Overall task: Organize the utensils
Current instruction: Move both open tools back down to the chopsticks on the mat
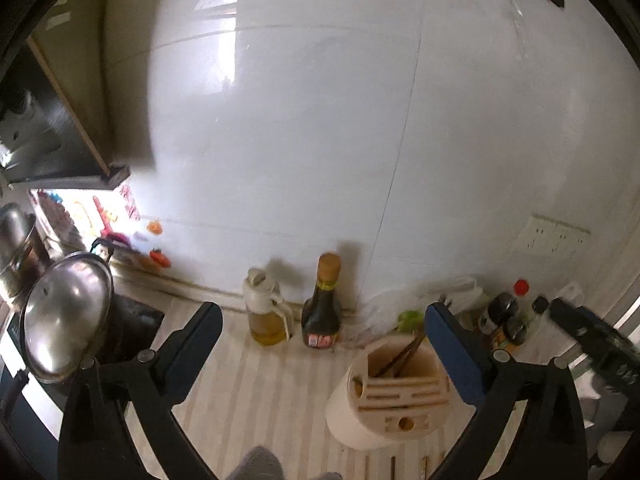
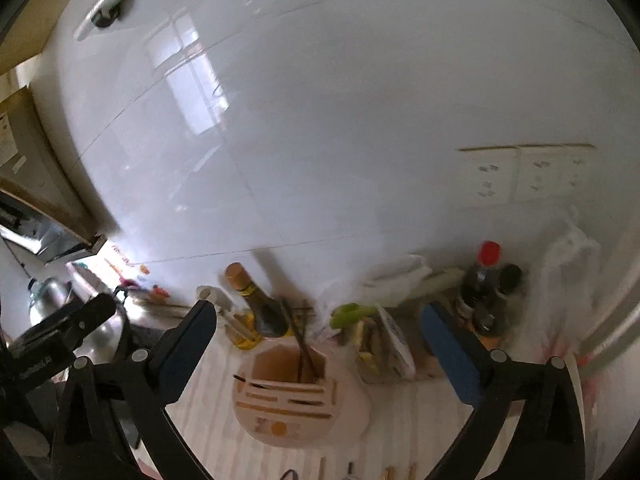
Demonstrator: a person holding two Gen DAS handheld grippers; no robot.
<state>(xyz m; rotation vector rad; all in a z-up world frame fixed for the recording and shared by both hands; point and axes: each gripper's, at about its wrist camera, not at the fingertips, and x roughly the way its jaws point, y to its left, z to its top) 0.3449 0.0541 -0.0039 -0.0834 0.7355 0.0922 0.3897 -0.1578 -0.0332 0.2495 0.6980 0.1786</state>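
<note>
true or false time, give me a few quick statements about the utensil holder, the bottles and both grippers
1. Both grippers are open and hold nothing. True: the left gripper and the right gripper both stand wide apart with nothing between the fingers.
2. The utensil holder has dark chopsticks standing in its back compartment. True.
3. The utensil holder lies tipped on its side. False: it stands upright on the striped counter.
4. The dark sauce bottle stands beside the oil bottle by the wall. True.
5. The right gripper is clamped on the chopsticks. False: it is open, clear of them.
</note>
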